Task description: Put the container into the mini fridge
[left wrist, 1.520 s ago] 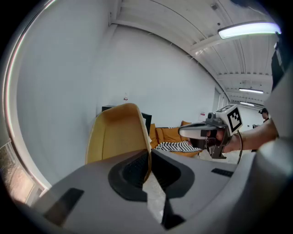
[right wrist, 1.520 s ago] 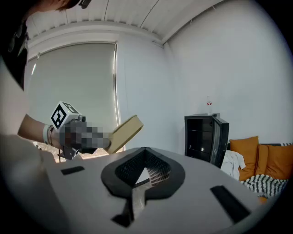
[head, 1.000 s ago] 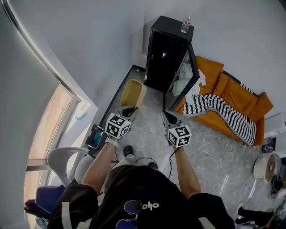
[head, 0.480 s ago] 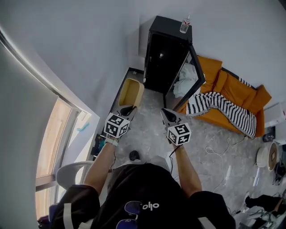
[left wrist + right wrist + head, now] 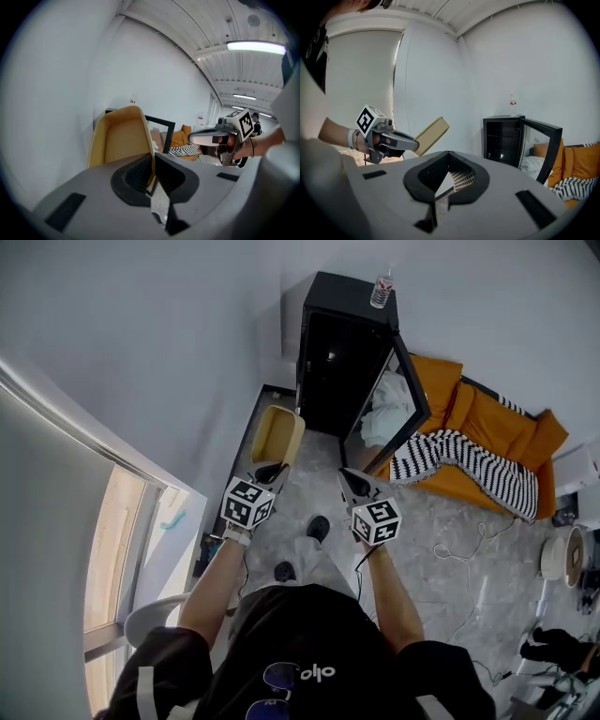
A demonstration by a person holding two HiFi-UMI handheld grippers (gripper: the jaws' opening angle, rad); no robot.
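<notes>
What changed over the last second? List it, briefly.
The person stepped toward the open mini fridge, one shoe now forward between the grippers. Unchanged: the left gripper stays shut on the yellow container at its rim, the right gripper is shut and empty, the fridge door open.

Two hand-held grippers are in the room, the left gripper (image 5: 270, 472) and the right gripper (image 5: 354, 486), each carrying one marker cube. There is one yellow container (image 5: 278, 435). One black mini fridge (image 5: 333, 362) has a single door (image 5: 386, 413), and one bottle (image 5: 382, 289) stands on its top. One orange sofa (image 5: 487, 423) bears one striped blanket (image 5: 469, 472). One person holds the tools, and two dark shoes (image 5: 319, 527) show on the floor.
</notes>
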